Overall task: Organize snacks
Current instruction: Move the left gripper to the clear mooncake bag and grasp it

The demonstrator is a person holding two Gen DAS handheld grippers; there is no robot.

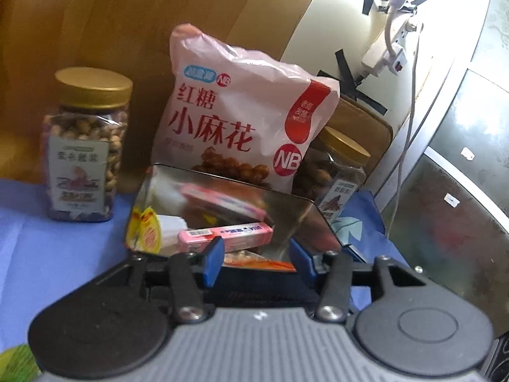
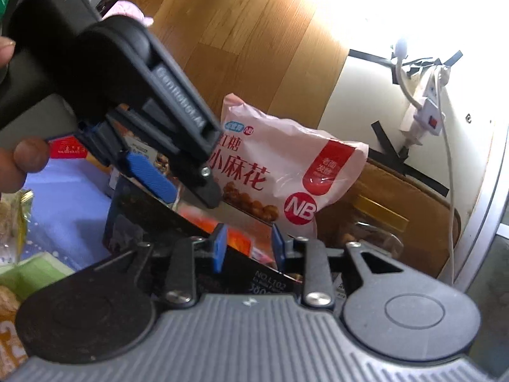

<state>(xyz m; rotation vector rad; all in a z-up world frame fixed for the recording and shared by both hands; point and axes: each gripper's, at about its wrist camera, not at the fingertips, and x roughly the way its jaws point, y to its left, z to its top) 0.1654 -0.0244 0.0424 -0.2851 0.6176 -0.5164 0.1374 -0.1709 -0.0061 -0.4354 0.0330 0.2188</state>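
On the blue-covered surface [image 1: 47, 238] a shiny metal tin [image 1: 305, 219] stood in front of a pink bag of brown-sugar twist snacks [image 1: 245, 111], with a gold-lidded jar of nuts [image 1: 86, 146] to its left and a second such jar [image 1: 337, 172] behind its right side; a pink stick-shaped packet [image 1: 229, 234] and a yellow-labelled packet [image 1: 148, 230] lay inside the tin. The left tool [image 1: 254, 254] had its blue pads parted at the tin's near edge with nothing pinched between them. The right tool [image 2: 246, 248] was likewise partly open over the dark edge of the tin [image 2: 264, 267], gripping nothing, the left tool [image 2: 178, 187] showing above it.
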